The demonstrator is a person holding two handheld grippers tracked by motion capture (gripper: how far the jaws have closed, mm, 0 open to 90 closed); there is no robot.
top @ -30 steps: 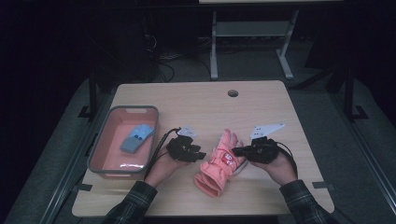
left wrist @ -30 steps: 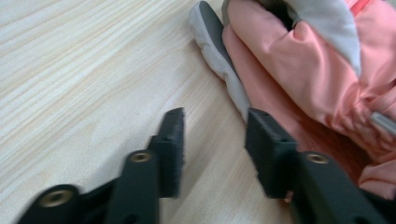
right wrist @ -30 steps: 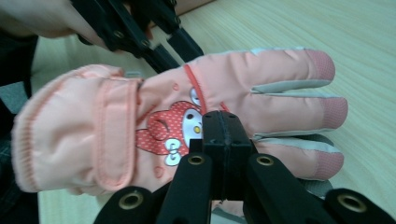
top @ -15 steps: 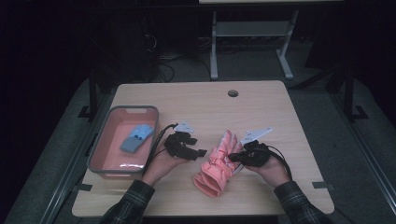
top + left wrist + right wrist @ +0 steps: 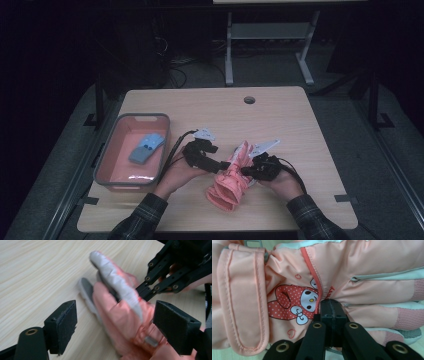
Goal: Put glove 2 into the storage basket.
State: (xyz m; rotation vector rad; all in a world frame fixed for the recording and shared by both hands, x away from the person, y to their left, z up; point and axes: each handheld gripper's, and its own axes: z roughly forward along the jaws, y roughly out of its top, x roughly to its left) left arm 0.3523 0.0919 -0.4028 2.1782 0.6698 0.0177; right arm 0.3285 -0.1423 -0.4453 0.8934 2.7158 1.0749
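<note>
A pink glove with grey finger trim and a cartoon print lies on the wooden table, folded up along its right side. My right gripper is shut on the glove's fabric; its closed jaws press into the back of the glove. My left gripper sits at the glove's left edge. Its jaws have just been opening and stand wide, with the glove between them but untouched by the pads. The right gripper pinches the glove in the left gripper view too.
A pink bin with a grey rim stands at the table's left and holds a blue glove. A cable hole sits near the far edge. A metal stand is on the floor beyond the table.
The left gripper has opened and let go of the glove. The right gripper has shifted left and down with the glove's edge, folding the glove over into a narrower shape.
</note>
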